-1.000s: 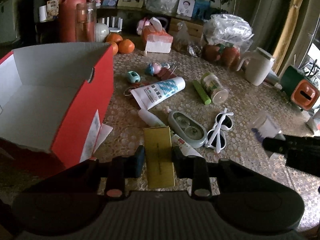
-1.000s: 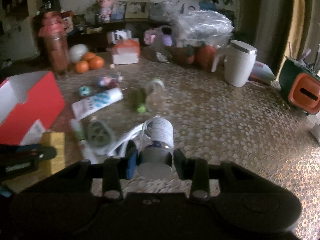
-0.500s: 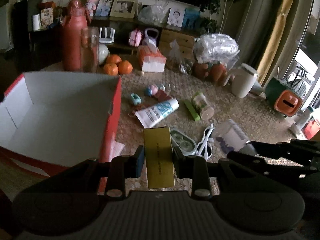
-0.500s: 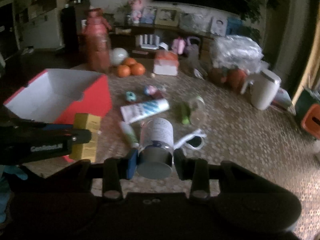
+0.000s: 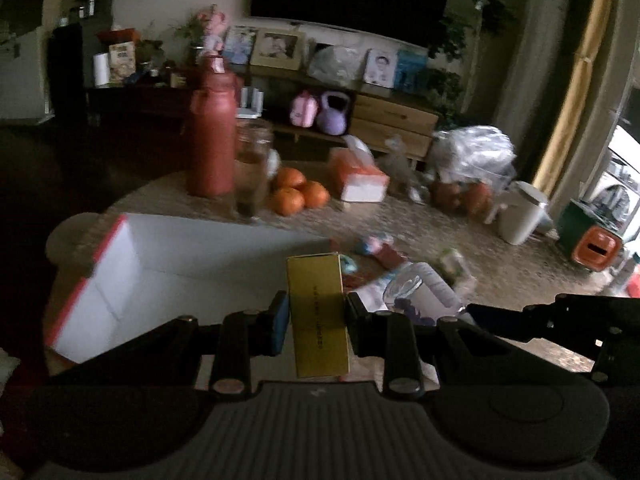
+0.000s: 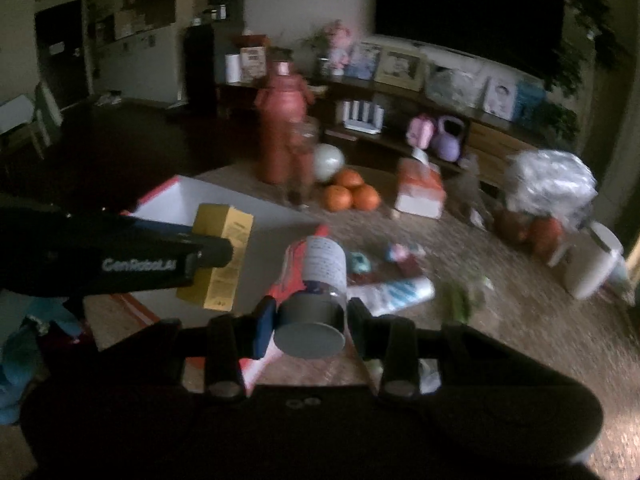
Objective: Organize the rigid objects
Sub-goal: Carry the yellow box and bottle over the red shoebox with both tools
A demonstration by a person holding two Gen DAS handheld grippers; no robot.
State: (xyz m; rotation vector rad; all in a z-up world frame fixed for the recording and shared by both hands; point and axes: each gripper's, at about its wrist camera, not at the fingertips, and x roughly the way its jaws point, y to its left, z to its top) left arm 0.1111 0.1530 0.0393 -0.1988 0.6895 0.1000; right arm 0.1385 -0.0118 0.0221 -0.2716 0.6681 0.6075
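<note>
Yellow cardboard, a slim flat-sided carton, sits clamped between the pads of the left gripper, held in the air at the near rim of the open red box with its plain white inside. The right gripper is closed round a small clear bottle, smooth and round, with a white paper label and a flat grey cap, lifted beside the box's red corner. To do this step well, each piece probably wants carrying fully past the rim, lowering near the floor, then letting go one at a time; the round bottle may roll, so laying it against a wall or the carton seems wise
</note>
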